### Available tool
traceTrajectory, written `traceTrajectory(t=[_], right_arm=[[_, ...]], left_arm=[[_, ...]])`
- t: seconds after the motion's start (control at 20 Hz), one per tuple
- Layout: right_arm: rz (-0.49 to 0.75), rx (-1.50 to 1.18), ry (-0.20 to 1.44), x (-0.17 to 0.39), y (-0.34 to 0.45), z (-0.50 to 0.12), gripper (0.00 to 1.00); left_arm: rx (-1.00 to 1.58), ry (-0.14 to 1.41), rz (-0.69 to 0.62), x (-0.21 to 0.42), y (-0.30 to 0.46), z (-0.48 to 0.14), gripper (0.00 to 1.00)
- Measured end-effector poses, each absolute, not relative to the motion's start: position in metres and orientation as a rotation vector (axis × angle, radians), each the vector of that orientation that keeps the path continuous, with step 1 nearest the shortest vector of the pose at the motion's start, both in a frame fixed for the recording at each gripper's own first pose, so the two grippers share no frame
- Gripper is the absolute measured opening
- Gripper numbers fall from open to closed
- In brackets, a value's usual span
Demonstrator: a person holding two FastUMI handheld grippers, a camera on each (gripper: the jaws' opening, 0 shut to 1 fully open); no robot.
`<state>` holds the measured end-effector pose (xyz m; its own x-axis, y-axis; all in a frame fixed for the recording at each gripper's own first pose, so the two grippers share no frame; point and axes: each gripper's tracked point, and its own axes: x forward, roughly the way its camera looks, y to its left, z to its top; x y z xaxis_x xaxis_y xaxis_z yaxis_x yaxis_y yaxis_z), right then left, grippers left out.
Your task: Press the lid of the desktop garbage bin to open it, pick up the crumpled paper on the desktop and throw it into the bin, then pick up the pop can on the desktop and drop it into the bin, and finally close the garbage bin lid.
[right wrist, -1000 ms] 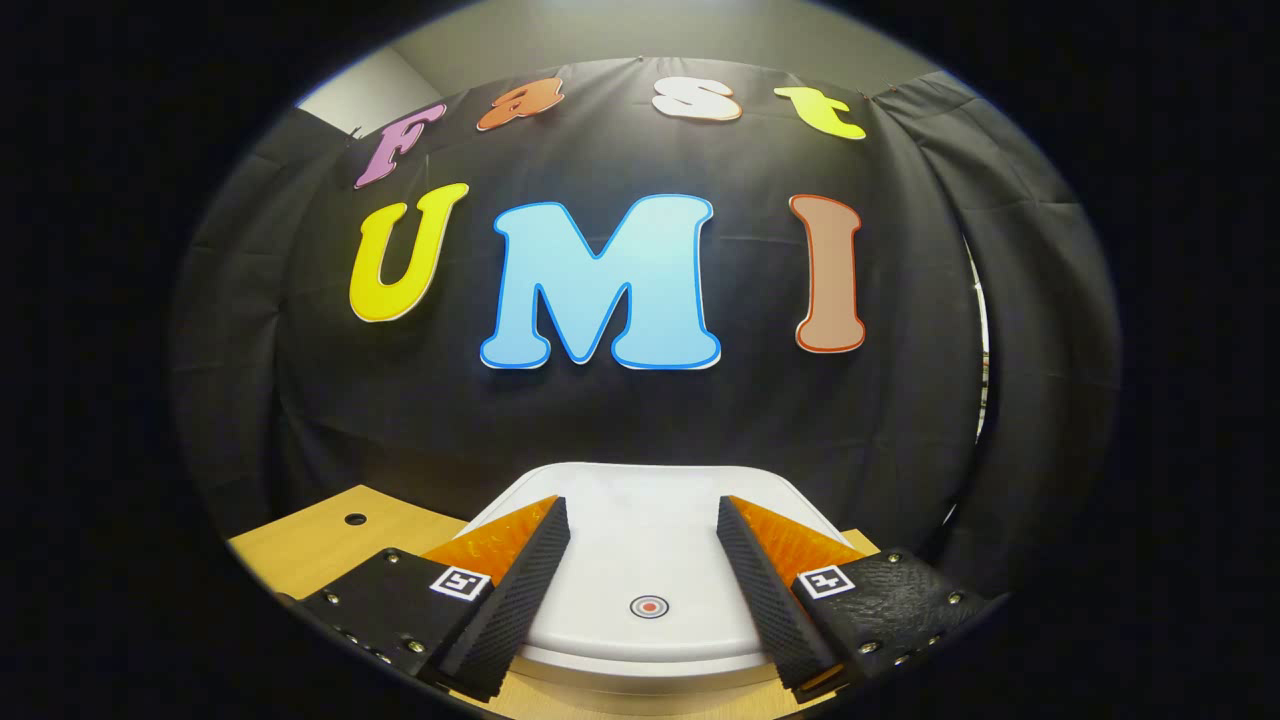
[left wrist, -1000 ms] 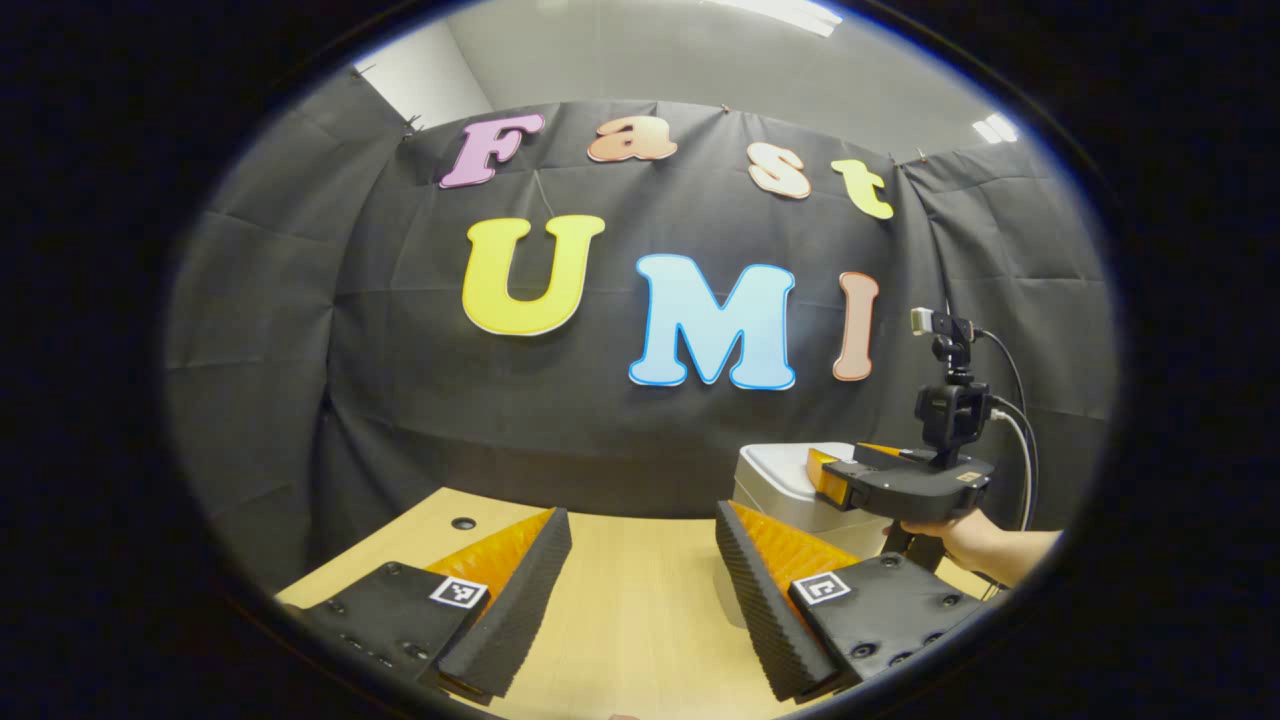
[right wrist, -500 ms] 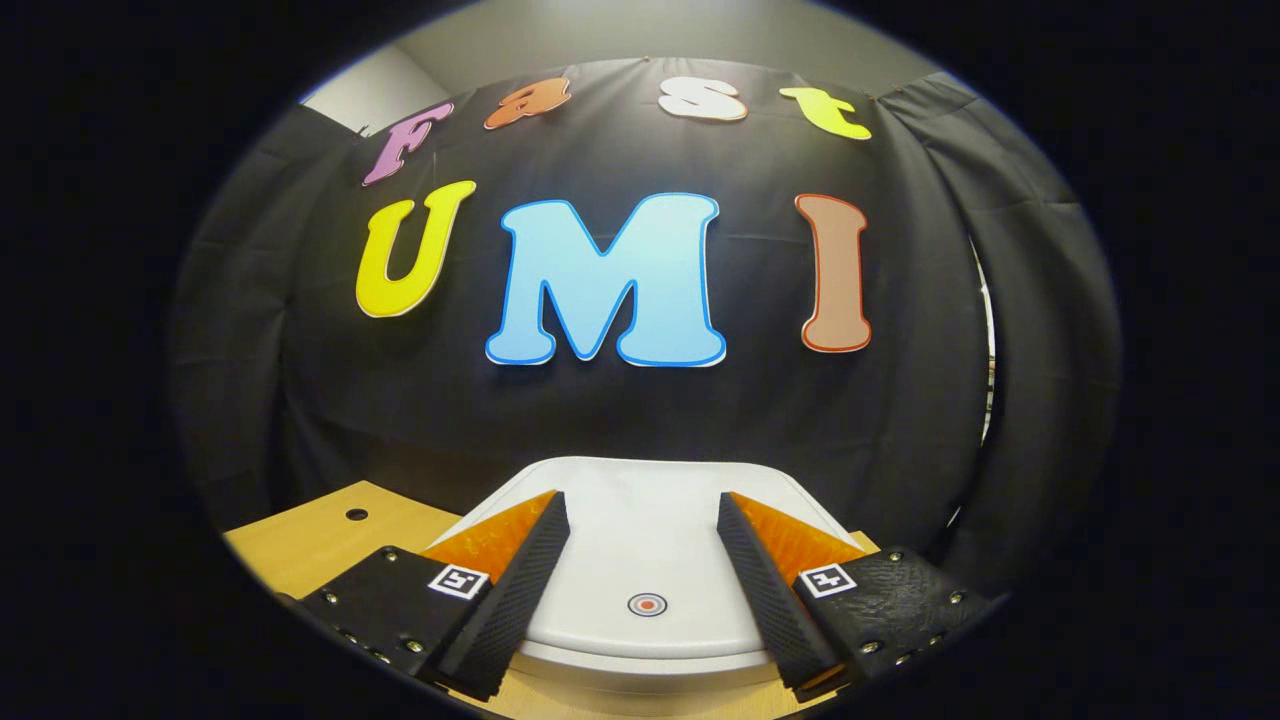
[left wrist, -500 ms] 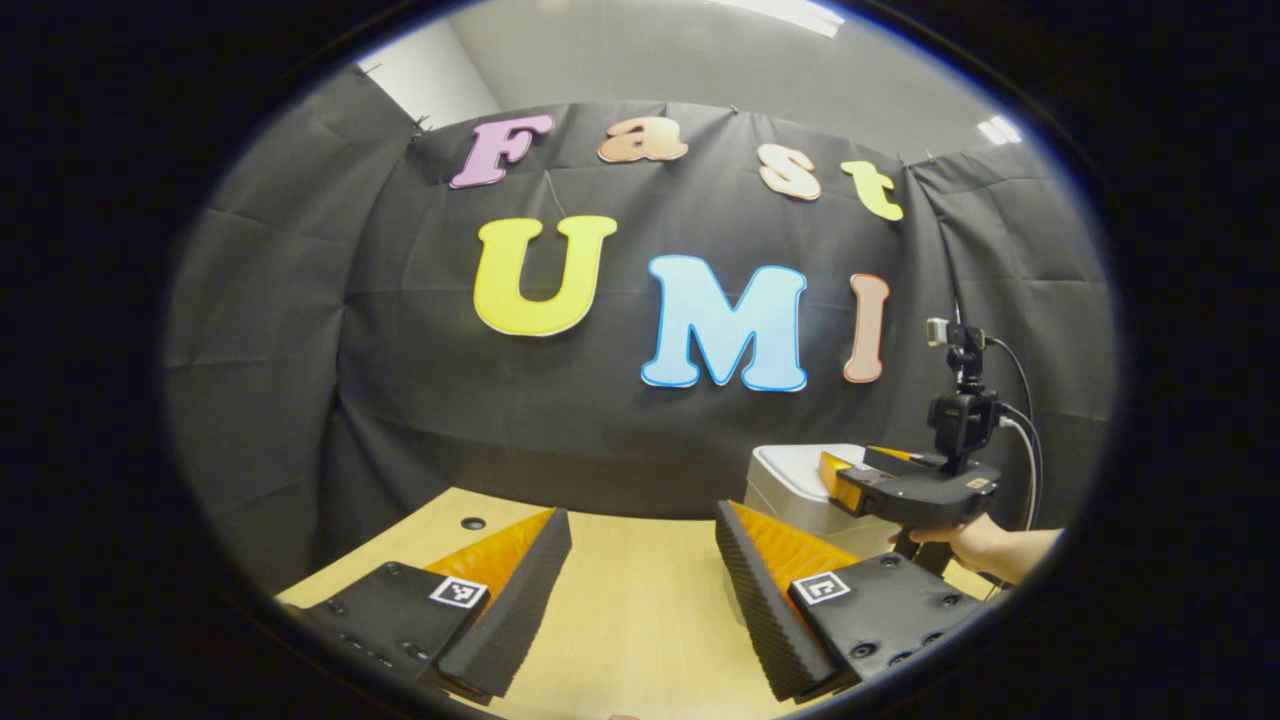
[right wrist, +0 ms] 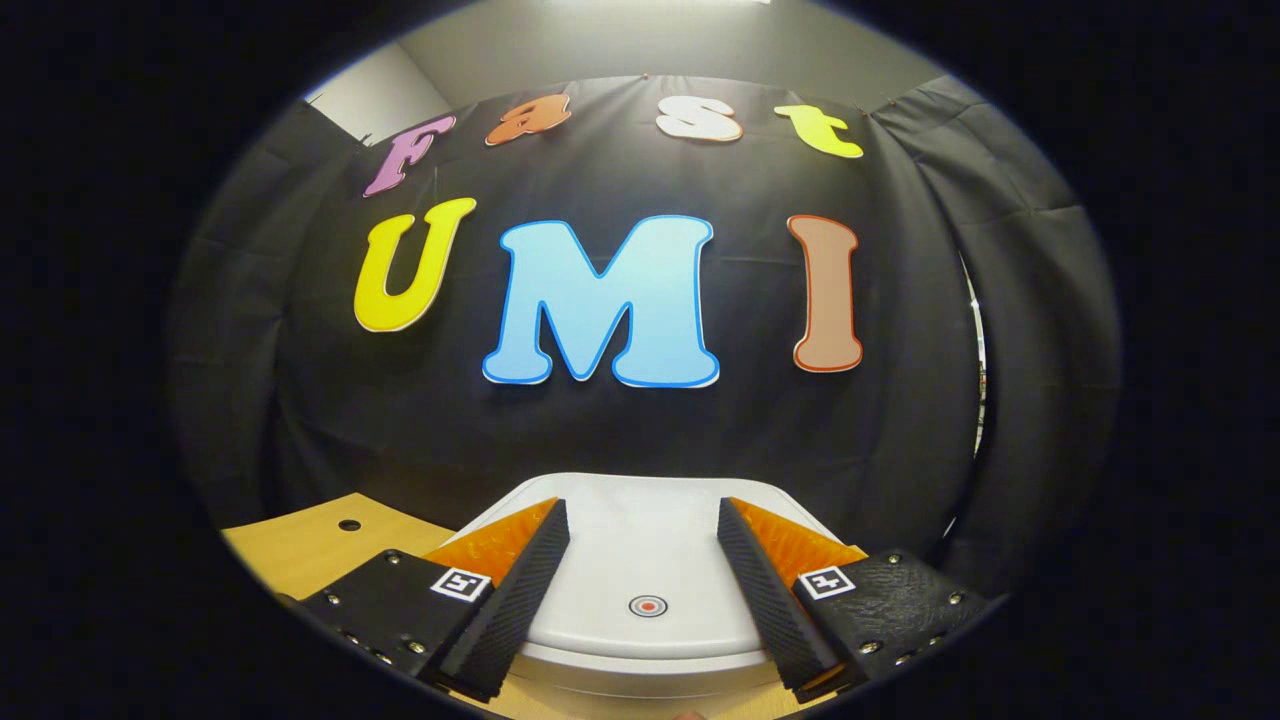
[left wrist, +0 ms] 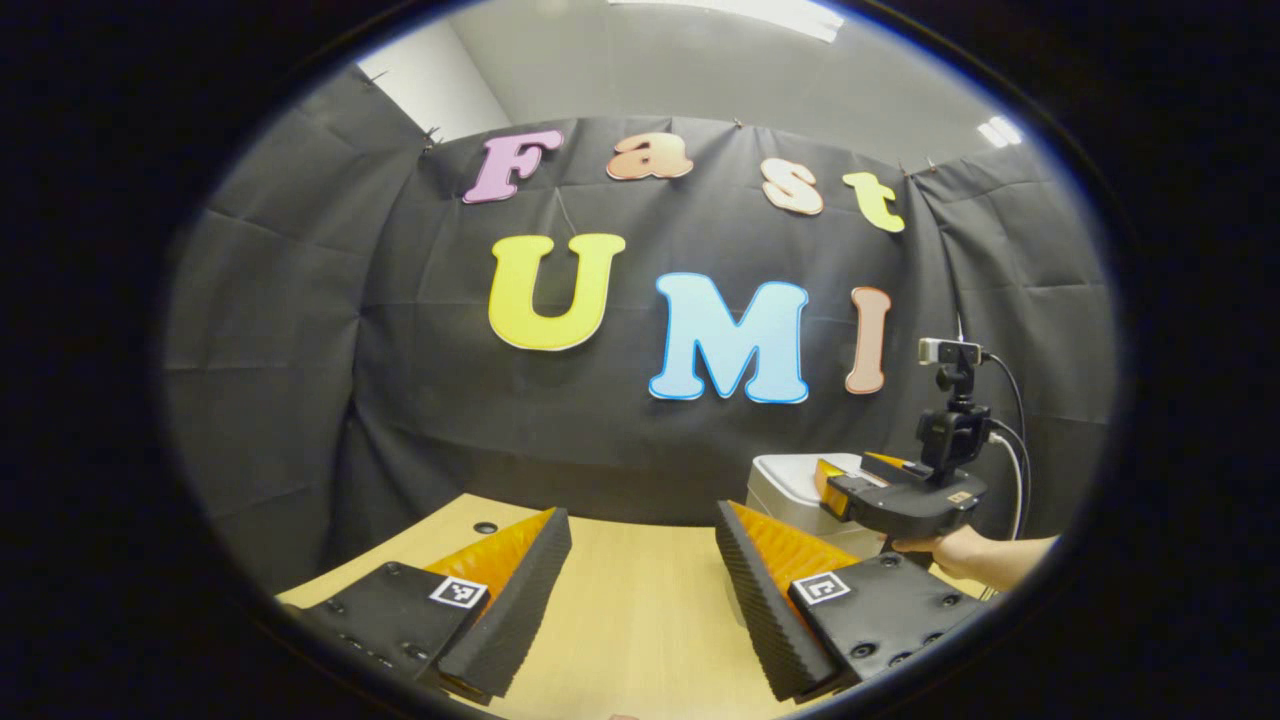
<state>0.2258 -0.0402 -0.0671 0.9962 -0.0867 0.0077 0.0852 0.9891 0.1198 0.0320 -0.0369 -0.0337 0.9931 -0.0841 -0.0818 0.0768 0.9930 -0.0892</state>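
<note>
White bin lid (right wrist: 640, 560) lies shut beneath the spread right tool (right wrist: 642, 570).

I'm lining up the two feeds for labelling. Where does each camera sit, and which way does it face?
Left gripper view: rides the left claw, facing the table and booth wall; the right claw and its hand show over the bin.
Right gripper view: rides the right claw, looking over the shut bin lid.
Shared: bin, table, wall.

No readable text beyond the booth wall's letters
</note>
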Motion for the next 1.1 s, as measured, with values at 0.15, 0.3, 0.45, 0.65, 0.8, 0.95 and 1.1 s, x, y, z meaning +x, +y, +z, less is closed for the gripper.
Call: traceTrajectory(t=[0.15, 0.3, 0.45, 0.65, 0.8, 0.95, 1.1], right_arm=[[-0.096, 0.158, 0.020, 0.216, -0.039, -0.067, 0.96], [-0.103, 0.131, 0.051, 0.199, -0.039, -0.067, 0.96], [-0.101, 0.109, 0.070, 0.177, -0.039, -0.065, 0.96], [-0.078, 0.078, 0.053, 0.142, -0.040, -0.049, 0.95], [-0.034, 0.083, 0.054, 0.114, -0.031, -0.038, 0.96], [-0.011, 0.046, 0.022, 0.086, -0.027, -0.024, 0.95], [0.002, 0.019, 0.010, 0.066, -0.017, -0.014, 0.96]], left_arm=[[-0.073, 0.076, -0.063, 0.019, -0.036, -0.029, 0.95], [-0.057, 0.066, -0.040, 0.011, -0.032, -0.026, 0.94], [-0.054, 0.055, -0.024, 0.010, -0.033, -0.023, 0.94], [-0.049, 0.048, -0.030, 0.013, -0.047, -0.023, 0.95], [-0.058, 0.040, -0.038, 0.017, -0.060, -0.023, 0.95], [-0.064, 0.035, -0.047, 0.025, -0.072, -0.025, 0.95], [-0.072, 0.035, -0.077, 0.033, -0.081, -0.025, 0.95]])
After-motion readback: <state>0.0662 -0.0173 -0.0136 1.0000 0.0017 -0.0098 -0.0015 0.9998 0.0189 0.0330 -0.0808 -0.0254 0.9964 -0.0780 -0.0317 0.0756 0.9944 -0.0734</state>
